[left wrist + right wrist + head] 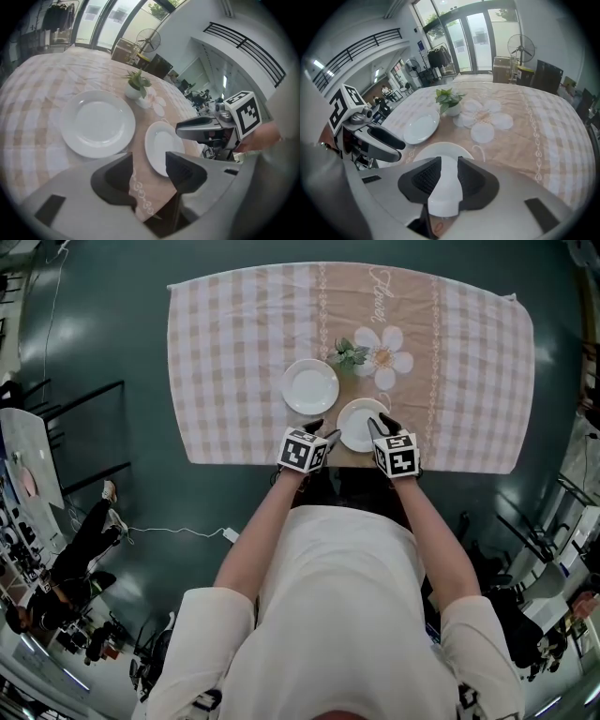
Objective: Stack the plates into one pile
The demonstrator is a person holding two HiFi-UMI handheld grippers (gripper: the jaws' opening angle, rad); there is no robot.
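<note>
Only the right gripper view shows the right claw [446, 165] gripping the smaller plate [440, 151].

A pink and white checked cloth [234, 352] is spread out flat. A big white flower picture [389, 354] is printed on its tan middle strip. A little green plant in a white pot [349, 354] stands just beside that flower. A thin white cable [178, 532] lies on the dark green floor [112, 324]. A tall round fan [520, 47] stands far back.
</note>
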